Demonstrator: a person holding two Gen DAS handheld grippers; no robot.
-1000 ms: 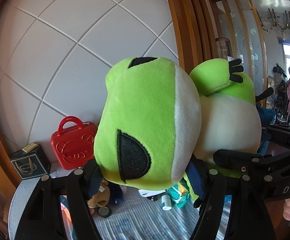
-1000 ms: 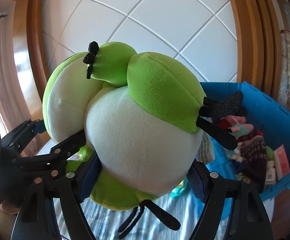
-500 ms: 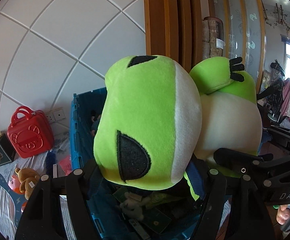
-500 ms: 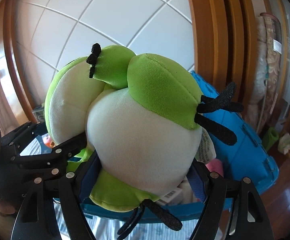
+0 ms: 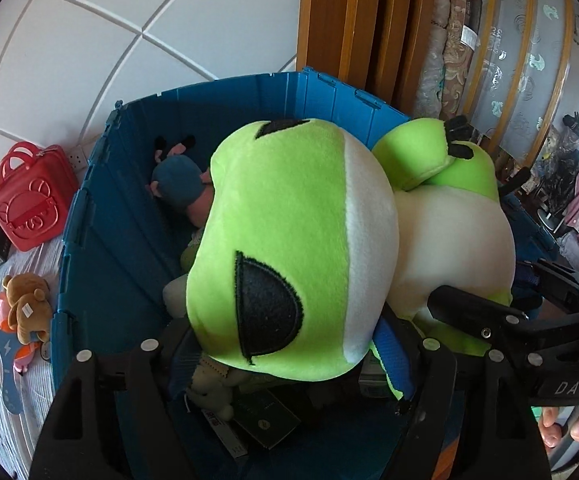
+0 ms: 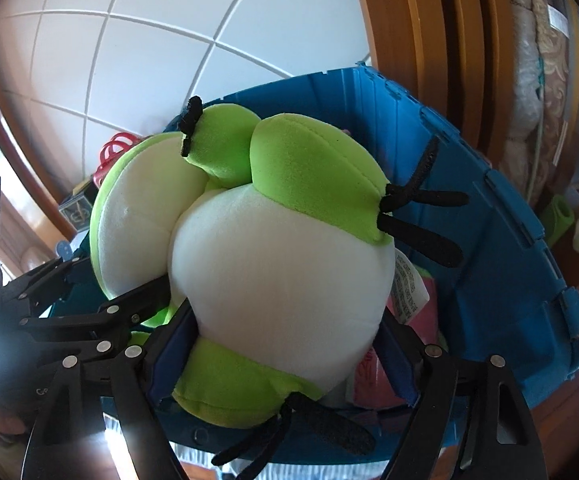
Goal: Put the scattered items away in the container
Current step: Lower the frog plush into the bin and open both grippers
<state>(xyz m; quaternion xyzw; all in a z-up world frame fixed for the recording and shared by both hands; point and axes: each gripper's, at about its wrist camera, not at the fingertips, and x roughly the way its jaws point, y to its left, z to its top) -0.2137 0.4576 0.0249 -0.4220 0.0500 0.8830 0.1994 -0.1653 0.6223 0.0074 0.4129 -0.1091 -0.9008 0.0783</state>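
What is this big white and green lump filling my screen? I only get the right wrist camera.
Observer: It's a frog plush. The left wrist camera shows its face, with a black eye patch.
Operator: What else is in that blue box?
Observer: A dark blue soft toy lies against the far wall of the blue bin.
Operator: Is anything left outside?
Observer: Yes, a brown teddy lies on the striped cloth beside the bin, near a red case.
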